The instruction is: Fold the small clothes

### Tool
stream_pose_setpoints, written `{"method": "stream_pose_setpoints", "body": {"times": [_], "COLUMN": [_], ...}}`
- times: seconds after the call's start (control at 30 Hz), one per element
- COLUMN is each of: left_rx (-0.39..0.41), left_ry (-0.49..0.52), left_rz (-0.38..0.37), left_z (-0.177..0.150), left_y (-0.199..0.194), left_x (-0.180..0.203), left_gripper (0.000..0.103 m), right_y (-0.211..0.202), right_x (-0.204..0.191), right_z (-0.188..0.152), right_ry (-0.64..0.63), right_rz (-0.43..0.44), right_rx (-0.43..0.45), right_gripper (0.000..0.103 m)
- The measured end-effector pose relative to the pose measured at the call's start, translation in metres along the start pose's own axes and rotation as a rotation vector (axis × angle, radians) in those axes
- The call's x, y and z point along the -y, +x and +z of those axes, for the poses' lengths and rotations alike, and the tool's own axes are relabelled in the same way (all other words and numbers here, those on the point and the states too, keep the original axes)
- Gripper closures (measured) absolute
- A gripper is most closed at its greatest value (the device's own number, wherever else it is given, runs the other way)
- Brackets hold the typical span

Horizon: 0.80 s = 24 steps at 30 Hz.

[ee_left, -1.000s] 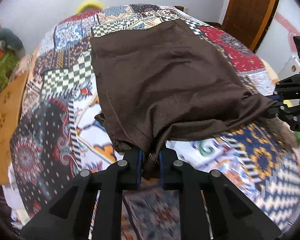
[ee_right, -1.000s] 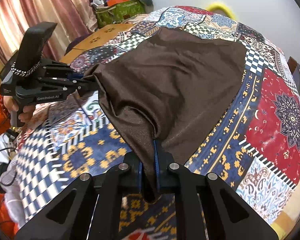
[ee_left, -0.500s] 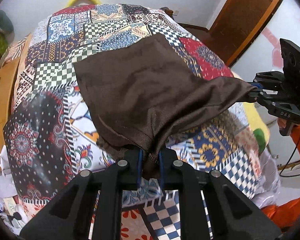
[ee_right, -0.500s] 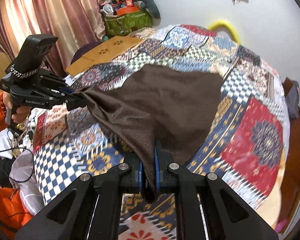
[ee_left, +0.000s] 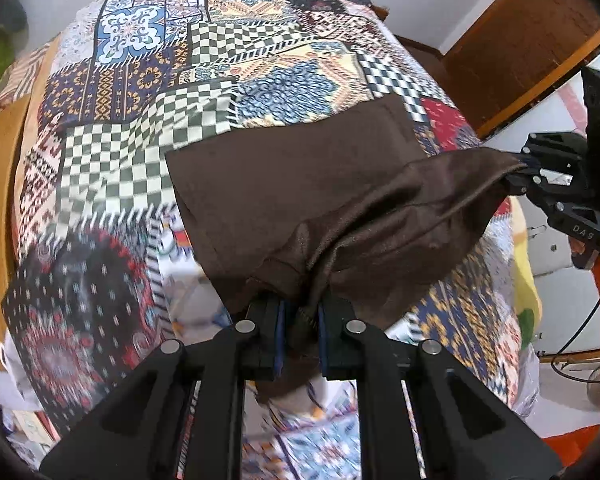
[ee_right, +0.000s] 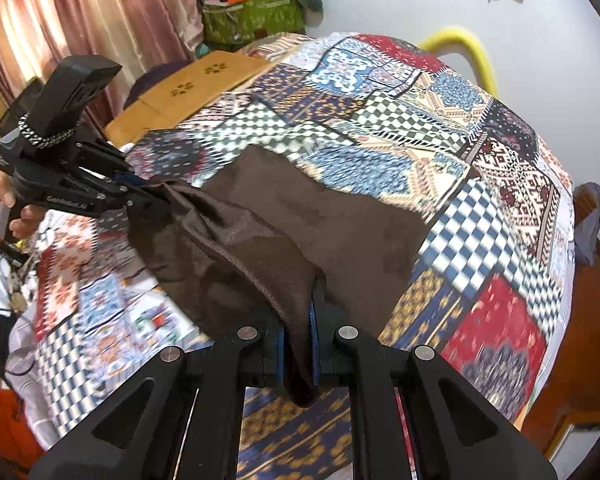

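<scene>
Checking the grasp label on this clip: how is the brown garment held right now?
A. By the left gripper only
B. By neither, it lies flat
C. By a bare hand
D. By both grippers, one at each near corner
D: the left gripper and the right gripper are each shut on a near corner of the brown garment, lifting that edge off the patchwork bedspread.

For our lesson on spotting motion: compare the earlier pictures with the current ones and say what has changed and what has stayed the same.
Both tongs, left and right, have lifted the near edge of the brown garment and drawn it back, so more of the patchwork cover shows beyond its far edge. Unchanged: each tongs stays clamped on its corner, and the far part still lies on the cover.
</scene>
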<state>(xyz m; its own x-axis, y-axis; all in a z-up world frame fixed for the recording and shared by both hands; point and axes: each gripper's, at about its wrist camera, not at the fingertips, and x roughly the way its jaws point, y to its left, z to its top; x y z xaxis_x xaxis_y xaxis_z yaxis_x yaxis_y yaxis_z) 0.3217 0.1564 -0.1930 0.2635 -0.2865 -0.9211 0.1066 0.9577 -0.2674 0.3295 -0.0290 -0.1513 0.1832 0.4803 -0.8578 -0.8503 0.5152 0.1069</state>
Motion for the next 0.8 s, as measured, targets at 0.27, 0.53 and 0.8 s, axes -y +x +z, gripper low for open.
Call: {"method": "stream_pose_setpoints", "body": {"times": [0.27, 0.53, 0.8], "left_rx": [-0.035, 0.137, 0.120], "left_ry": [-0.029, -0.070, 0.092], "left_rz": [0.062, 0.102, 0.187], "left_z": [0.048, 0.047, 0.004], "left_y": [0.032, 0.005, 0.019], "left_x": [-0.032, -0.046, -0.013], "left_gripper": [0.058, 0.043, 0.014], "right_y": [0.039, 0.014, 0.005], "right_x": [0.037, 0.051, 0.037], "right_z": [0.033, 0.040, 0.007], "right_ry": [0.002, 0.078, 0.098], "right_rz": [-0.043, -0.104, -0.105], "right_rx": [-0.051, 0.142, 0.218], "right_gripper": [0.085, 0.054, 0.054]}}
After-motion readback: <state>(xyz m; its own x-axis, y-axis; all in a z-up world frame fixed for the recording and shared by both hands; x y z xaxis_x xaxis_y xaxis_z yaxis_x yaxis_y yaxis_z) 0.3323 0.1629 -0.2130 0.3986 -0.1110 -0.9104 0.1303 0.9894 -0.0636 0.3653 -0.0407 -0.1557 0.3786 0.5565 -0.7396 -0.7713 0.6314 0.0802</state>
